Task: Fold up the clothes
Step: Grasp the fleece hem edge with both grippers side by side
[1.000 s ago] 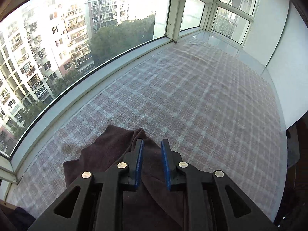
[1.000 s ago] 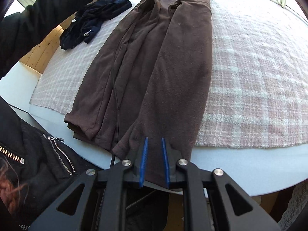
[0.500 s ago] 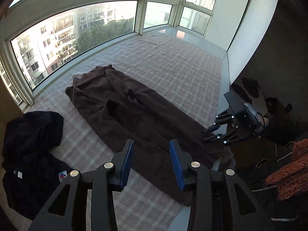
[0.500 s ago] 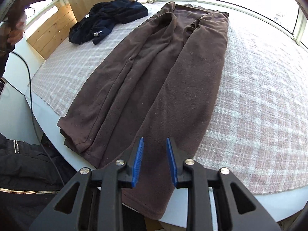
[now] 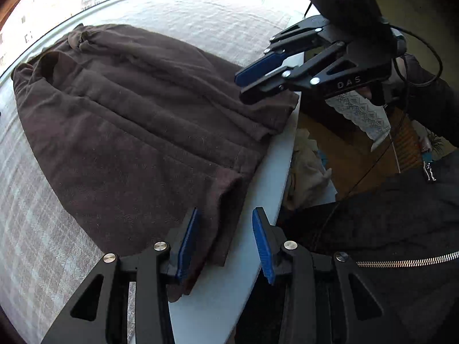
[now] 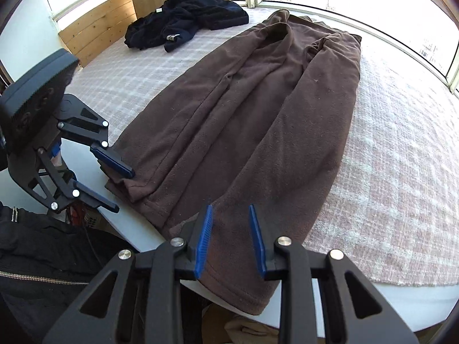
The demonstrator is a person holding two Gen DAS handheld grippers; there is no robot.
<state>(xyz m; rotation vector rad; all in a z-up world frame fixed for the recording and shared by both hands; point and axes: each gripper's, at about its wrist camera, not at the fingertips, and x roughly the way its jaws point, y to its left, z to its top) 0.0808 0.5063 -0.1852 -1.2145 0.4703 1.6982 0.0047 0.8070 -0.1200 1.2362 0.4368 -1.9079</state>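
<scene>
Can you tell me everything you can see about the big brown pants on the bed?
The brown pants look like soft, fuzzy fleece. They lie stretched out flat on a pink-and-white checked blanket, legs side by side with long creases, waistband far off by the window. The hemmed leg ends reach the near edge, and one hangs slightly over it. The left gripper and right gripper are both open, each poised at a leg end, not yet pinching it.

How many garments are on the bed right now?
2. The brown trousers lie lengthwise across the plaid blanket, cuffs at the near edge. A dark navy garment is bunched at the far left corner. Others could be out of frame.
</scene>
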